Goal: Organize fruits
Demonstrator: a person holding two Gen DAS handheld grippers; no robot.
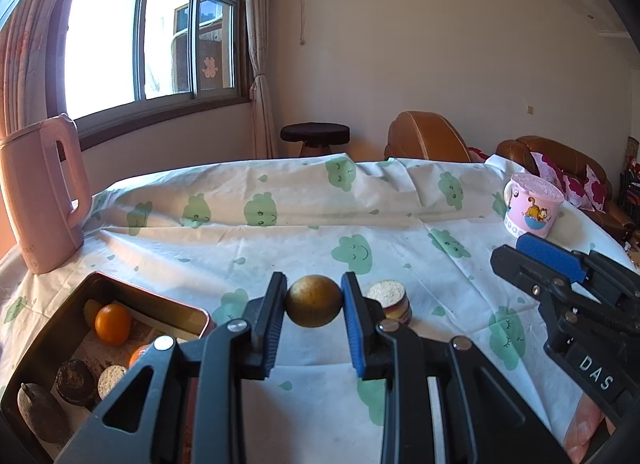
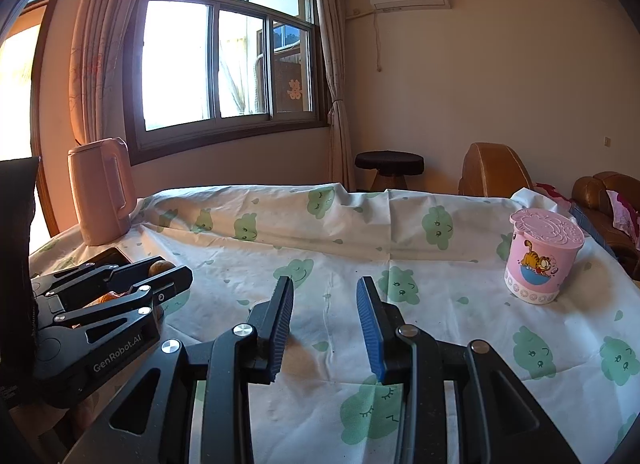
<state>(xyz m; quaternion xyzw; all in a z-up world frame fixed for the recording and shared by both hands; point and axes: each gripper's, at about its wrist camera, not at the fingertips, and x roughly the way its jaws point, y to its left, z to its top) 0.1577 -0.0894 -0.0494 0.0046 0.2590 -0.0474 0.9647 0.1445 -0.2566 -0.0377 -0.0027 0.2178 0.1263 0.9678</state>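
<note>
My left gripper point(image 1: 314, 298) is shut on a round brownish-green fruit point(image 1: 313, 301) and holds it above the tablecloth, just right of a dark tray point(image 1: 60, 316). The tray holds an orange point(image 1: 113, 324), a second orange partly hidden, a dark pear-shaped fruit point(image 1: 40, 412) and round cakes point(image 1: 76, 382). A small round stacked cake point(image 1: 392, 300) stands on the cloth right behind the held fruit. My right gripper point(image 2: 325, 304) is open and empty over the cloth. It shows at the right of the left wrist view point(image 1: 560, 264). The left gripper point(image 2: 160, 276) shows at the left of the right wrist view.
A pink kettle point(image 1: 44, 200) stands at the table's far left corner, behind the tray. A pink cartoon cup with a lid point(image 2: 540, 260) stands at the right. The white cloth with green clouds point(image 1: 304, 224) covers the table. Brown sofas point(image 1: 560, 160) lie beyond.
</note>
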